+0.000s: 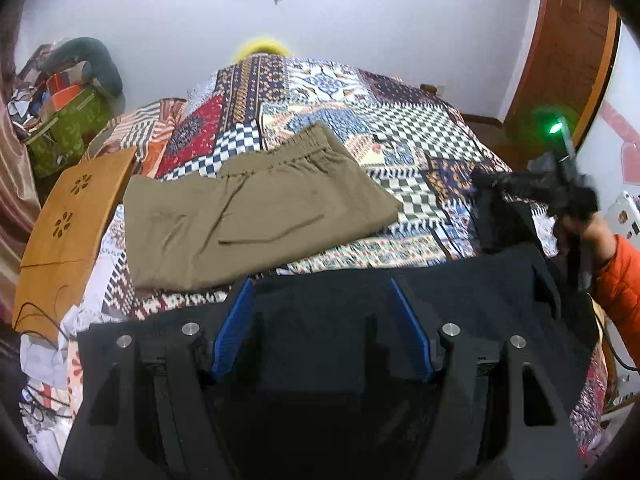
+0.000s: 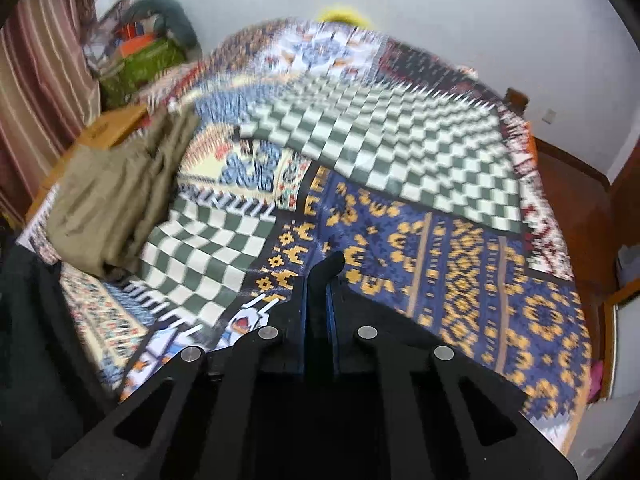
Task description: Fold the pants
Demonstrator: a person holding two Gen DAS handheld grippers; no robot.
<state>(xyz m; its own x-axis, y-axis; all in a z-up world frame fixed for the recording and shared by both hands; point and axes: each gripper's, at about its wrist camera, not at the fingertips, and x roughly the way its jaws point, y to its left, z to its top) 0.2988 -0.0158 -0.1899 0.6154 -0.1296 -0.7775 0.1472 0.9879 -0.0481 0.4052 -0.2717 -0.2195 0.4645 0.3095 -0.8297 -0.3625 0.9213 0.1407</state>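
Fingers of left gripper (image 1: 322, 330) spread wide, empty; right gripper (image 2: 320, 280) fingers pressed together, nothing between. Khaki pants (image 1: 248, 212) lie folded into a compact rectangle on the patchwork bed (image 1: 400, 128), untouched. Folding looks essentially done; perhaps tidying remains

Both wrist cameras look steeply down along their gripper fingers, close above the bed (image 1: 400, 128). The left faces the folded pants (image 1: 248, 216); the right sees them at its left edge.

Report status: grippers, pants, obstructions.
Left gripper open, over dark fabric. Right gripper shut on that dark fabric. Khaki pants folded on the bedspread. Nothing obstructing.
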